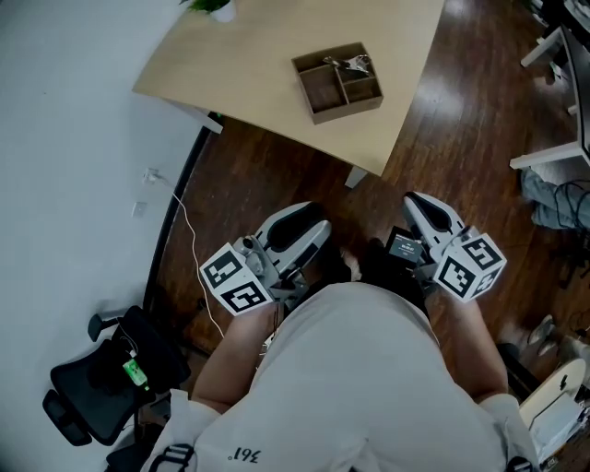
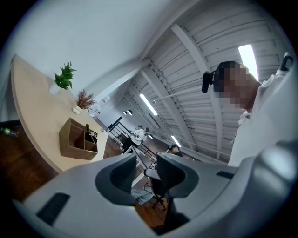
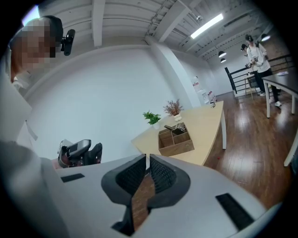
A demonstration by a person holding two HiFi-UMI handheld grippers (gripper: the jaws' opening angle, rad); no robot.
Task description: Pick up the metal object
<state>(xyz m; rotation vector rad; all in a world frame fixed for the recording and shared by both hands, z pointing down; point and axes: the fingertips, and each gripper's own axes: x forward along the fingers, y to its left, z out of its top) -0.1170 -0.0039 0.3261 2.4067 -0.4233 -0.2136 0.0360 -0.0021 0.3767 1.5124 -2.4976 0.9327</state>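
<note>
Left gripper [image 2: 145,169]: jaws released, standing apart, nothing between them. Right gripper [image 3: 147,168]: jaws clenched, empty. The metal object [image 1: 348,64] lies well ahead of both grippers, in a far compartment of the wooden box [image 1: 346,109] on the table [image 1: 267,64]. Shirt print [image 1: 241,454] behind the grippers reads "361".

Tiny, indistinct metal object [image 1: 348,64]; plant [image 1: 208,5] edge-cropped

Bright even light, fisheye-warped dark edges
</note>
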